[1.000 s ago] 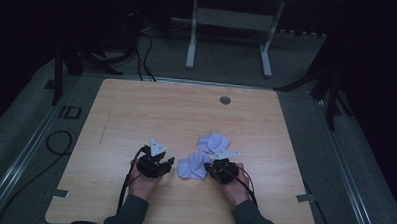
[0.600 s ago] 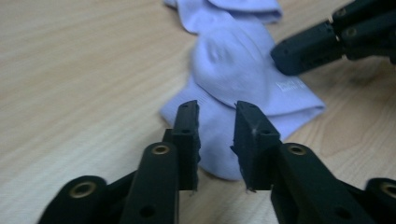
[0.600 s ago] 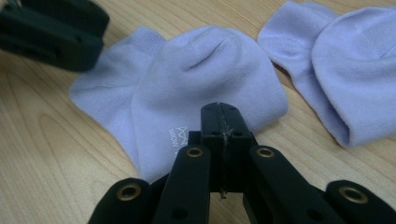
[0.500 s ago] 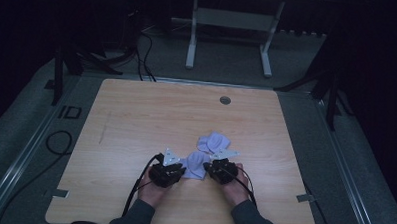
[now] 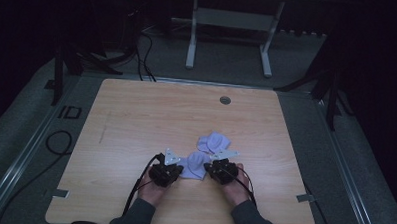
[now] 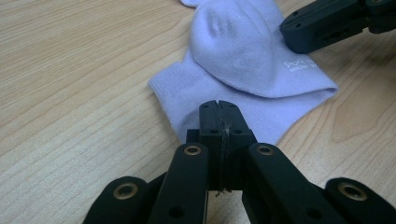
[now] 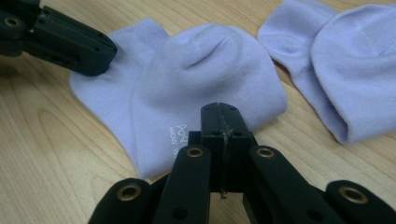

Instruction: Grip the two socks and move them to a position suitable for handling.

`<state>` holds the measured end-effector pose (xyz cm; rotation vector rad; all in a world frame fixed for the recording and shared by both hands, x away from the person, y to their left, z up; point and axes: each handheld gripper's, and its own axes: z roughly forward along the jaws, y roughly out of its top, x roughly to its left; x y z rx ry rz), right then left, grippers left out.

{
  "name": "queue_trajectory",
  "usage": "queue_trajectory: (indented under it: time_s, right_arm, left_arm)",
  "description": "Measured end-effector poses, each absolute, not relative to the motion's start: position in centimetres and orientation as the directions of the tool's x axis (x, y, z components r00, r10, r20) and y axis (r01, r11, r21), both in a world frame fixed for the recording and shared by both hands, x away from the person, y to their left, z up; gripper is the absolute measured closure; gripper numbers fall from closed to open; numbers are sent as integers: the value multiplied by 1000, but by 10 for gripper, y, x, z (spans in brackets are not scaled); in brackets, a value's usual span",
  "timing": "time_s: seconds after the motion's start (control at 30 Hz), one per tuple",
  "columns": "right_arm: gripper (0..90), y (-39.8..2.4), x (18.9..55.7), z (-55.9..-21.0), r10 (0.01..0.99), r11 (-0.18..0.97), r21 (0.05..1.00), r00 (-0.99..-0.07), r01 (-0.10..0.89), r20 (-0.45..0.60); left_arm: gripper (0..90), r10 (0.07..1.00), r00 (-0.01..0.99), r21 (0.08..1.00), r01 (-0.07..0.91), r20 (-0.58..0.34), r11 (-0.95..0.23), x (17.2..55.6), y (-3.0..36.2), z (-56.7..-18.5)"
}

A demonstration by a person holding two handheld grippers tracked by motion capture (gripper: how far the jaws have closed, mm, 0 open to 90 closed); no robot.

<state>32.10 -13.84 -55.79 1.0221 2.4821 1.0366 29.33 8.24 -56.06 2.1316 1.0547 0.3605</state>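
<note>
Left gripper (image 5: pixel 178 170), seen in its own view: both black jaws pressed flat together, having just been closing, with only a thin line between them. Tips resting at the ribbed cuff edge of a pale lilac sock (image 6: pixel 243 56); impossible to tell whether any cloth is pinched inside. Right gripper (image 7: pixel 219 112): jaws likewise closed tight, tips touching the opposite edge of the same sock, just beside small white printed lettering; again not clear whether fabric is caught. Seen from above, the two grippers facing each other across this sock, the left one at its left side, the right one at its right side, each with a grey three-cornered plate on top and a dark cable trailing back toward the near edge. Behind them, left hand (image 5: pixel 151 190) and right hand (image 5: pixel 236 190), each around its gripper, with grey sleeves coming in from below. Sock itself lying flat on the wooden table (image 5: pixel 136 115), near the front edge and a little right of the middle, its rounded part folded over the cuff part. Farther back and slightly to the right, second pale lilac sock bundle (image 5: pixel 213 141), just beside the first one, close to the right gripper's plate. Well beyond, near the far edge of the table, small round grey cable hole (image 5: pixel 225 100).
</note>
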Motion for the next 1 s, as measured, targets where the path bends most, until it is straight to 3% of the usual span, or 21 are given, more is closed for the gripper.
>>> queue_trajectory:
  time_s: [0.57, 1.0]
  right_arm:
    - [844, -128, 324, -530, 649, 519, 720, -760, 462, 20]
    - [815, -77, 350, -534, 604, 582, 669, -796, 461, 23]
  left_arm:
    - [892, 779, 624, 715, 576, -70, -397, 292, 83, -562]
    - [890, 780, 622, 721, 570, -66, -394, 291, 83, -562]
